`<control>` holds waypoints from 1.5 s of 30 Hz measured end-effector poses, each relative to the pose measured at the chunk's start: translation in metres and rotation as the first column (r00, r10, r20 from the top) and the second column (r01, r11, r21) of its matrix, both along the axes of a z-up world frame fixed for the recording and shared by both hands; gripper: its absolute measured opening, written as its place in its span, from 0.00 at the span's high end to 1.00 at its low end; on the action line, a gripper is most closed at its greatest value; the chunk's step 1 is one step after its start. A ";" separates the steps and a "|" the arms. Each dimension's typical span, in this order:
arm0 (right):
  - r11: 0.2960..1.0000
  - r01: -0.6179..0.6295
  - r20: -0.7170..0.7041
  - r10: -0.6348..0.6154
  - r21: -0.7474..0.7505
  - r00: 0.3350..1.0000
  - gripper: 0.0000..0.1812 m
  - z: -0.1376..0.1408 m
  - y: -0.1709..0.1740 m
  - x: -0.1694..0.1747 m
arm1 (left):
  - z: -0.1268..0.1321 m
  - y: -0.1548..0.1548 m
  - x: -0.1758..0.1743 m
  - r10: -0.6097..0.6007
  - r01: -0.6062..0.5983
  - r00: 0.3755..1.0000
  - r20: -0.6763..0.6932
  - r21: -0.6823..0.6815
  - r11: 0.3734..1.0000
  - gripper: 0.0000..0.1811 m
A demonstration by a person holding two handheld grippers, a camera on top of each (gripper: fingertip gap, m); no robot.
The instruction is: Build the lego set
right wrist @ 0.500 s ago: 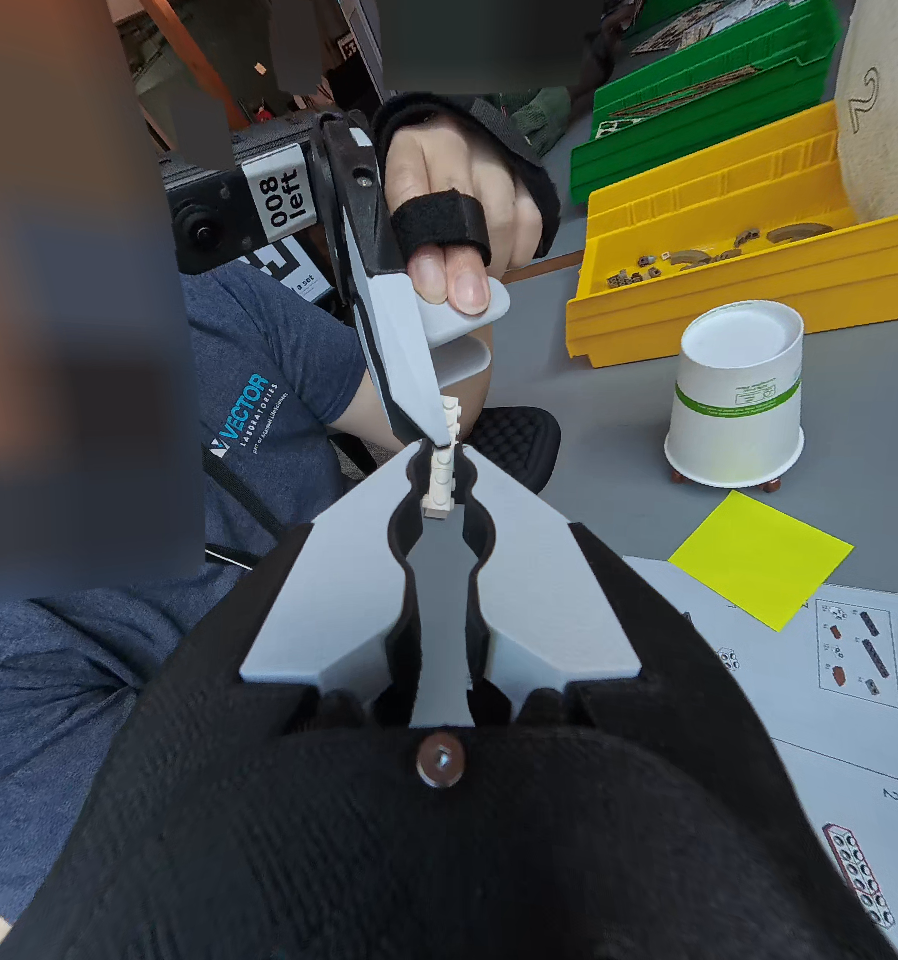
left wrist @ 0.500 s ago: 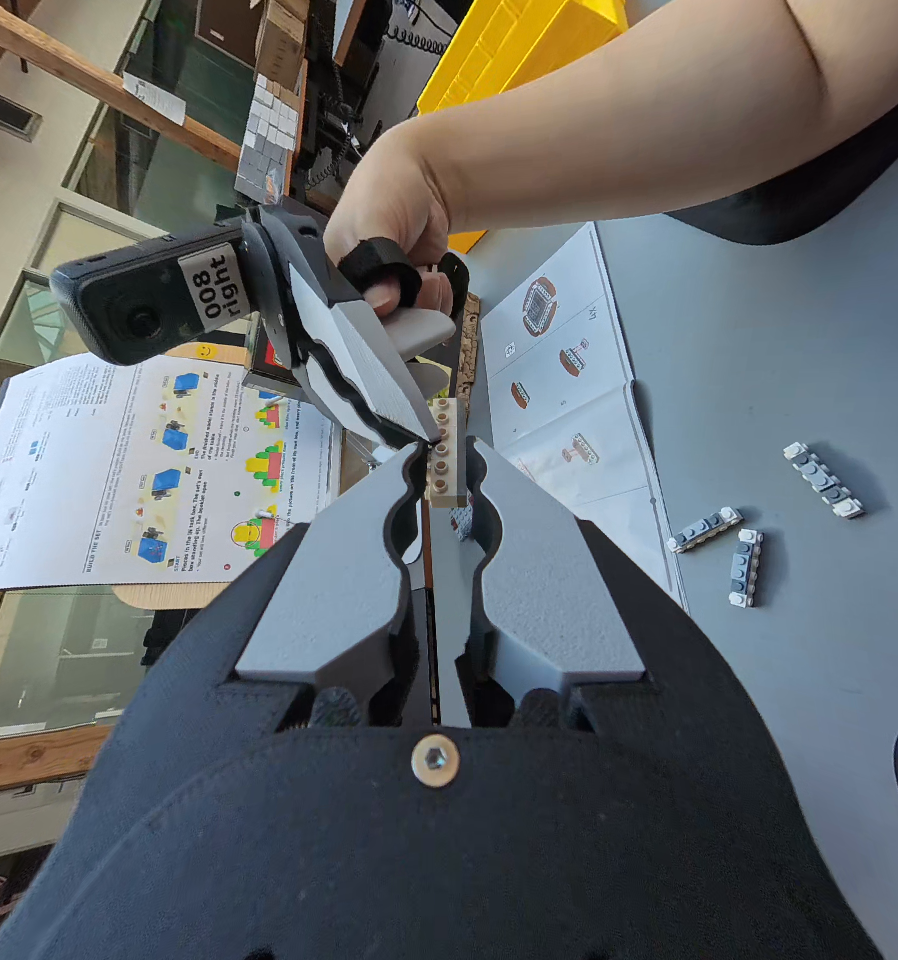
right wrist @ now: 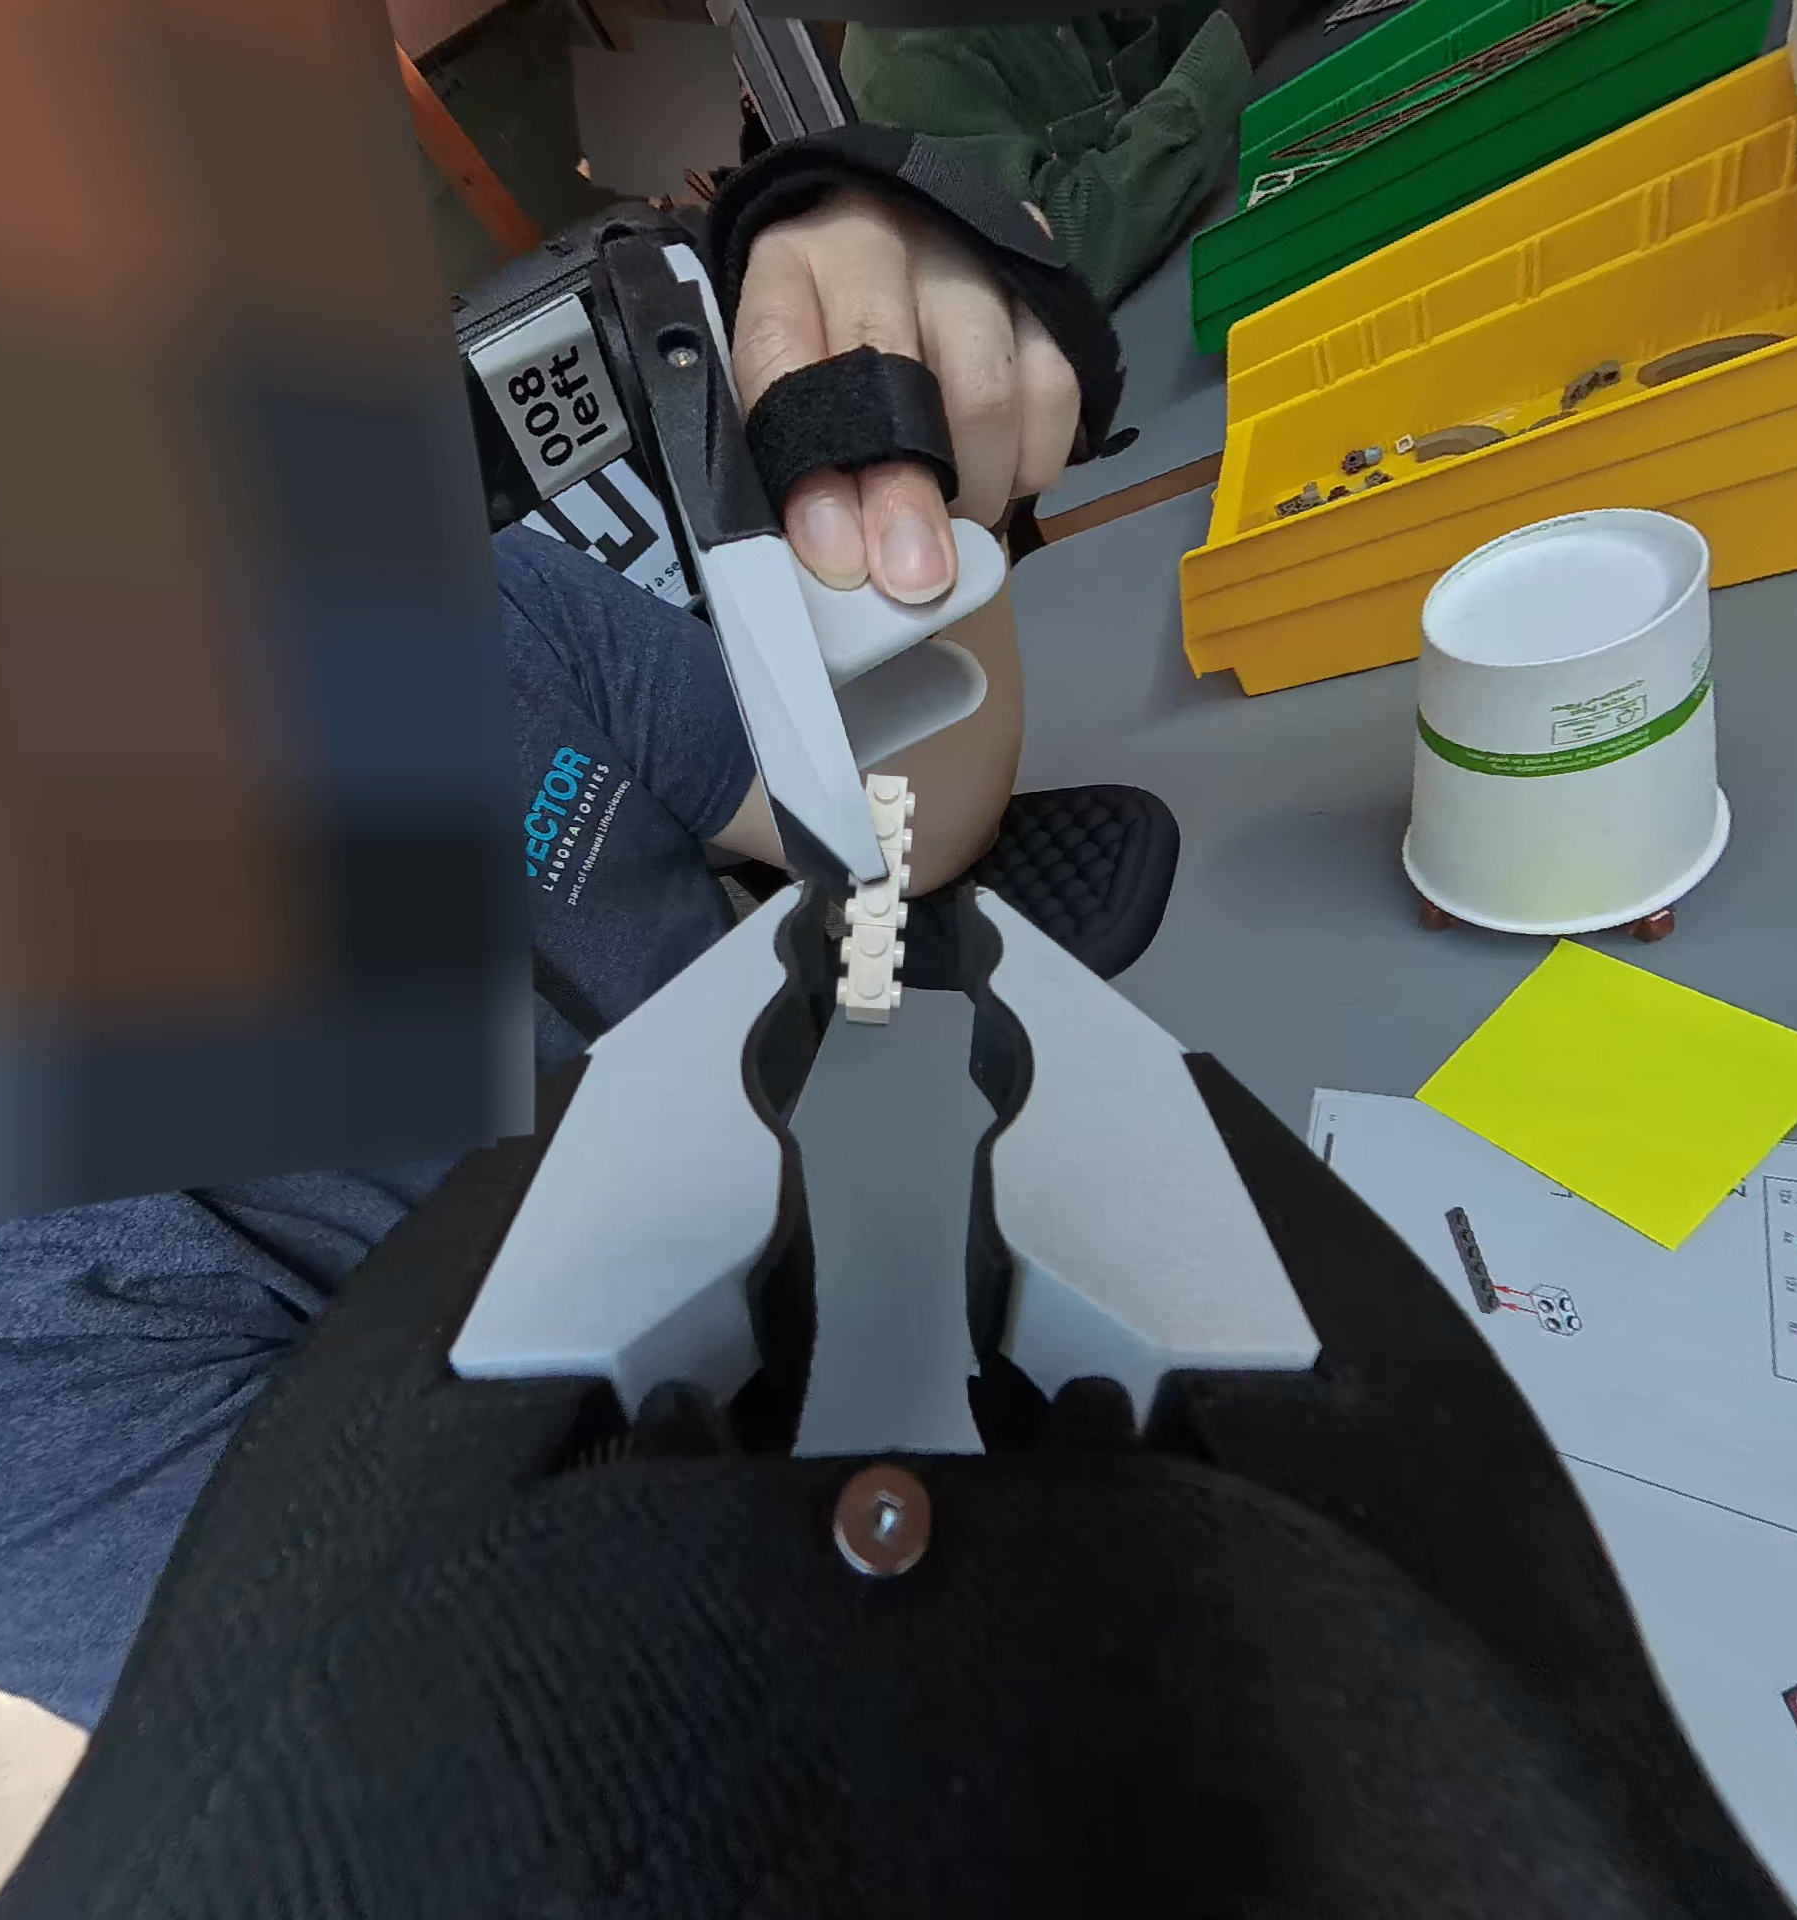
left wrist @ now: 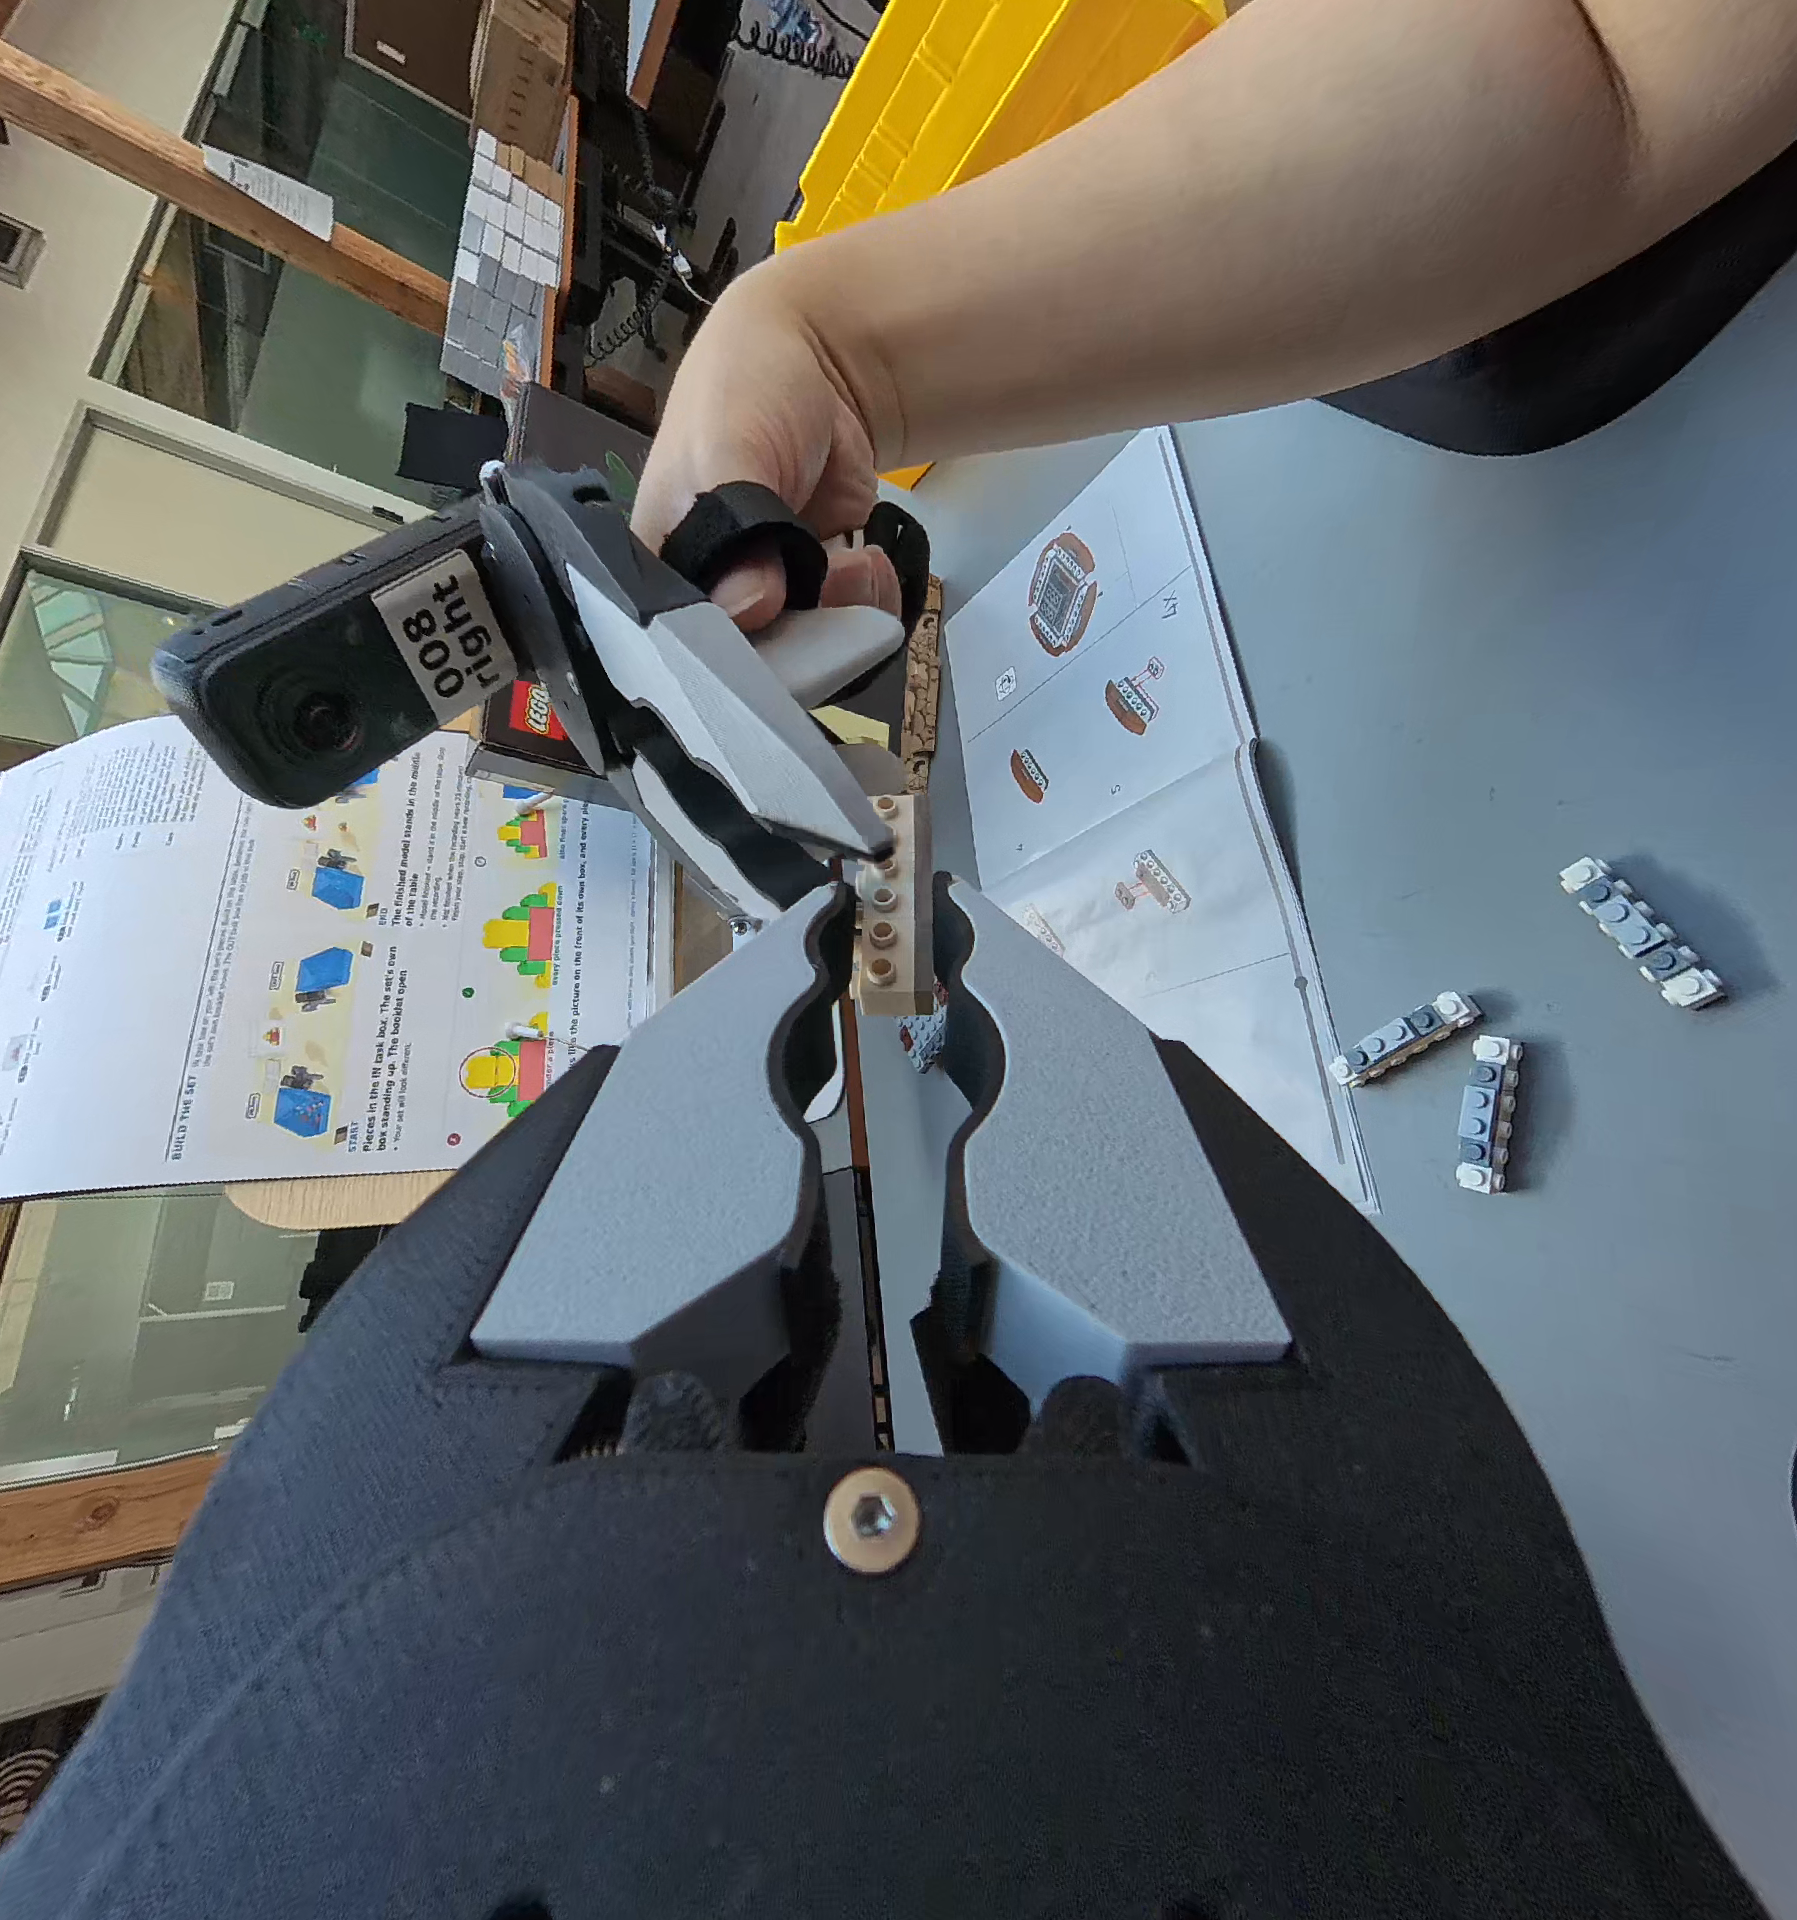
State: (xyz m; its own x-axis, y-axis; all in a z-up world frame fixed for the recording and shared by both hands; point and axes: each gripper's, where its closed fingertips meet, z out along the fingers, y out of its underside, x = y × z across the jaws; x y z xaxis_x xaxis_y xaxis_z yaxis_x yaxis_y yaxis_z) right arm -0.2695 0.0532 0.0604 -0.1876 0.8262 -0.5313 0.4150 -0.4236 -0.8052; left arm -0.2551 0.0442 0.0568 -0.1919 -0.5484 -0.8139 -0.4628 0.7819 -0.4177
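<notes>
- Item: tan studded brick strip (left wrist: 892, 920), held in mid-air above the grey bench (left wrist: 1559, 665), between the two claws.
- Left claw (left wrist: 886, 914): clenched on the strip's near portion, fingers pinching its sides; the strip's long axis ran forward along the fingers.
- Right claw (right wrist: 878, 935): jaws parted about the same strip, seen there as whitish (right wrist: 878, 904); not visibly pinching it, so judged released.
- Key relation: the claws met tip to tip, the right claw's tips at the strip's far end in the left wrist view; the left alone carried the piece.
- Spare parts: three grey-and-white plate strips (left wrist: 1481, 1112) lying on the bench, well apart from both claws.
- Reference: open instruction booklet (left wrist: 1102, 727) beside them.
</notes>
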 end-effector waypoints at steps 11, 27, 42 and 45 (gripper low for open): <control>1.000 -0.023 0.069 0.022 0.019 0.997 0.94 -0.011 -0.005 0.002 | 0.000 0.004 0.000 0.021 -0.021 1.000 0.014 -0.040 0.999 0.93; 0.900 0.075 0.302 -0.222 0.430 0.927 0.94 -0.170 -0.088 0.005 | 0.118 0.005 -0.105 0.076 0.256 0.777 0.625 -0.424 0.869 0.74; 0.808 0.001 0.398 -0.292 0.590 0.870 0.94 -0.225 -0.118 -0.008 | 0.116 -0.020 -0.125 -0.003 0.287 0.780 0.625 -0.353 0.891 0.76; 0.819 0.058 0.383 -0.328 0.571 0.864 0.87 -0.224 -0.118 -0.006 | 0.121 -0.023 -0.134 -0.006 0.309 0.756 0.655 -0.349 0.885 0.76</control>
State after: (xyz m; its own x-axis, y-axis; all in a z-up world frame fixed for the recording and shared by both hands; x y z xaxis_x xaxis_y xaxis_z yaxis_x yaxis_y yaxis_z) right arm -0.2756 -0.0649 -0.1639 0.1519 0.9883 0.0138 0.7368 -0.1039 -0.6680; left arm -0.3891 0.0217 0.1782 0.1554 -0.8634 -0.4800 0.1334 0.4998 -0.8558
